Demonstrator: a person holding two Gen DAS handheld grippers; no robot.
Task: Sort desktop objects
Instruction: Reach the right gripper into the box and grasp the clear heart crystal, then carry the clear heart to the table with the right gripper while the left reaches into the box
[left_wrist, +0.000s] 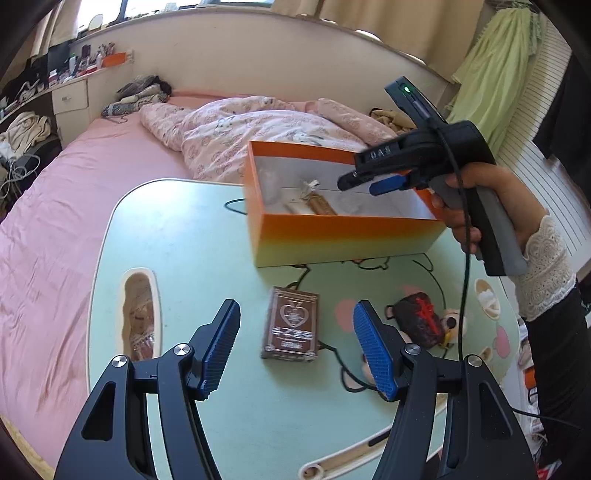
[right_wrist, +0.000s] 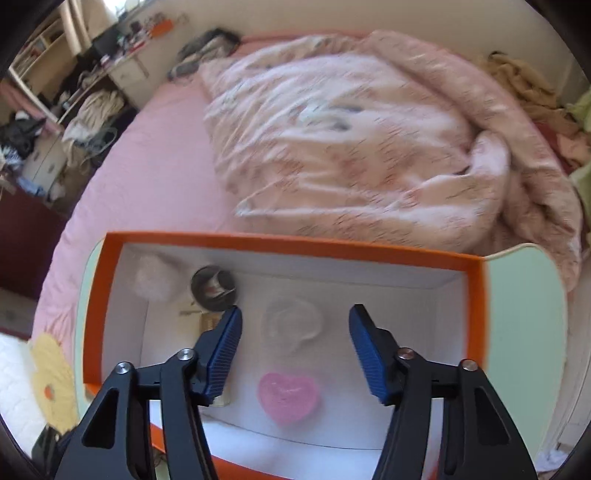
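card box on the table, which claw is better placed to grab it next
Left. The left claw is open with the brown card box lying between its fingers on the green table. The right claw, open and empty, hangs over the orange box.

A rumpled pink quilt (left_wrist: 258, 129) lies on the pink bed (left_wrist: 74, 206), green curtain (left_wrist: 495, 48) beyond.

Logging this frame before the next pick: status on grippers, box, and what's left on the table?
Left gripper open, empty, over card box. Right gripper open, empty, above orange box; pink heart inside. Plush toy unsorted; black cable hangs nearby.
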